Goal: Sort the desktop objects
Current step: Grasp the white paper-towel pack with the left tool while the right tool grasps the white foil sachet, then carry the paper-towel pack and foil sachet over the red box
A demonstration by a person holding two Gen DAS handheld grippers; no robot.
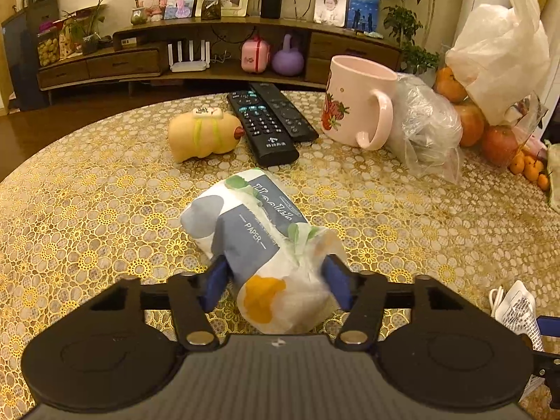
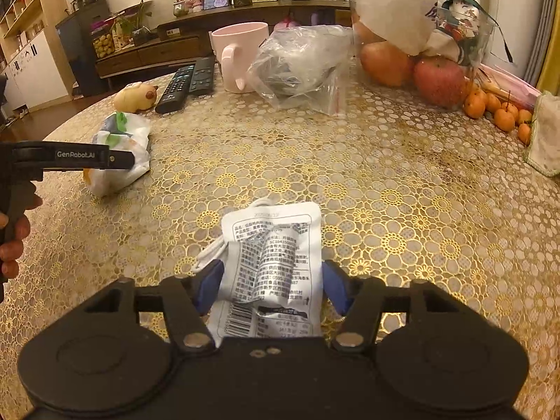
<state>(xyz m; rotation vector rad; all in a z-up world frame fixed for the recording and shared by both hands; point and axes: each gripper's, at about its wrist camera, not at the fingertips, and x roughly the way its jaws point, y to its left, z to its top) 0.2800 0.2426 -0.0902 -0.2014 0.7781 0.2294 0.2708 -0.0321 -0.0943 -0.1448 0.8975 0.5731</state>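
A white, grey and orange tissue pack (image 1: 252, 241) lies on the gold lace tablecloth (image 1: 87, 210). My left gripper (image 1: 276, 280) is closed around its near end, blue pads pressing both sides. It also shows in the right wrist view (image 2: 119, 150), with the left gripper's black finger (image 2: 77, 155) across it. My right gripper (image 2: 271, 283) is closed on a white printed snack packet (image 2: 276, 255), which rests on the cloth. The packet's edge shows in the left wrist view (image 1: 518, 311).
Two black remotes (image 1: 269, 122), a yellow plush toy (image 1: 203, 133), a pink strawberry mug (image 1: 357, 101) and a clear plastic bag (image 1: 427, 129) sit further back. Apples (image 2: 437, 80), small oranges (image 2: 497, 112) and a white bag (image 1: 500, 56) crowd the right.
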